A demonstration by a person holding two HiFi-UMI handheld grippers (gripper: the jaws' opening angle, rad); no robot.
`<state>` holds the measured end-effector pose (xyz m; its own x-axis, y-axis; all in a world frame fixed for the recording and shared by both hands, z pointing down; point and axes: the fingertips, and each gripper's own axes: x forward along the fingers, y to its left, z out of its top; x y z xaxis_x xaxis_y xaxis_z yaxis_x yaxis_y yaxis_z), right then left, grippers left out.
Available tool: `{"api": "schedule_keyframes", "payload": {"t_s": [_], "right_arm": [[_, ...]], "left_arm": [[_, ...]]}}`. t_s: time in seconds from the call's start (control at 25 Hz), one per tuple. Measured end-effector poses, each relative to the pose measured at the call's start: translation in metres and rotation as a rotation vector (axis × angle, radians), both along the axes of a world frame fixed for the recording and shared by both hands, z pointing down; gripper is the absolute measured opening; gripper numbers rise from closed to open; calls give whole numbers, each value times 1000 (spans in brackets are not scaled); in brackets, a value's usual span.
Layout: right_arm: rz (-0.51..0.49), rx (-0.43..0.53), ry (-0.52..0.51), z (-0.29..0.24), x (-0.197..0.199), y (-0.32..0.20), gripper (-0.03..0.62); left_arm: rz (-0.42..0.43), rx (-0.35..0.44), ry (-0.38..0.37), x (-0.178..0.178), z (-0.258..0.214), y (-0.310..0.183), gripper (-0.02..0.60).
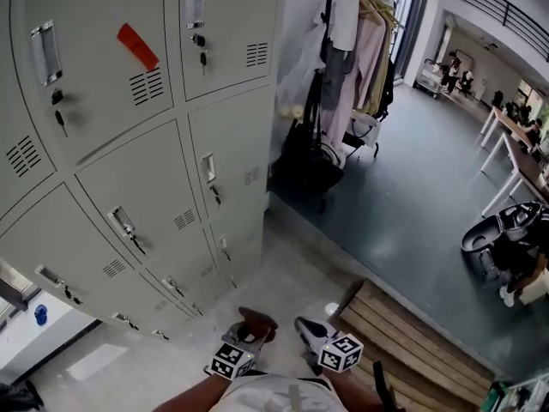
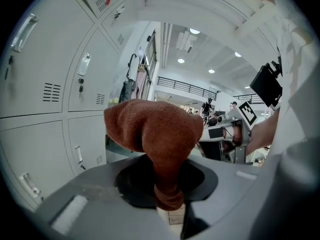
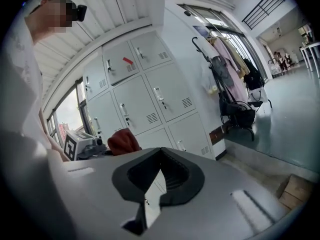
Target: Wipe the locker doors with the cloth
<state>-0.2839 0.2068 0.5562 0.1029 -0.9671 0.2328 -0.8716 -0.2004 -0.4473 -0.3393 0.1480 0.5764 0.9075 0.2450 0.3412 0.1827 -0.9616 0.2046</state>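
Left gripper [image 1: 249, 331]: held low and close to the person's body, jaws pointing forward over the pale floor [image 1: 283, 281]; its jaws are clamped on the cloth.
Cloth [image 2: 155, 134]: rust-brown, pinched at its lower end between the left jaws, with the rest bunched in a lump above them; it is not touching the lockers.
Right gripper [image 1: 310, 329]: just beside the left one at the same height; its jaws are drawn together with only a thin slit between them, and it holds nothing.
Arms: both forearms enter from the bottom edge of the head view, tucked in near the torso.
Lockers [image 1: 129, 170]: grey doors ahead and to the left, apart from both grippers.
Bench [image 1: 412, 337]: wooden, on the right.
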Motion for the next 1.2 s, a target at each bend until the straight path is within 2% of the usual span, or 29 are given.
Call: {"api": "schedule_keyframes", "payload": {"t_s": [0.16,0.32,0.48,0.6,0.72,0.92,1.2], "right_arm": [[-9,-20,37,-8,7,-32,8],[-24,-36,59,-11,12,-50,8],[-35,-35,55,-8,19,-65,8],[-39,-37,58,-1,33,-75,8],[-31,-1,12,-1,55,-85,8],[-61,45,-23,-6,104,-97,8],[-89,69,-11,-6,202,-81,8]], "left_arm": [[-73,5,-3,-6,9,-50,89],[-125,-20,0,-13,13,-71,89],[-123,-40,-33,-10,21,-76,89],[-106,-15,-36,0,21,-84,89],[-136,6,-56,12,25,-100,89],[-191,4,-102,59,33,-110,89],[-99,46,-93,172,24,-67,89]]}}
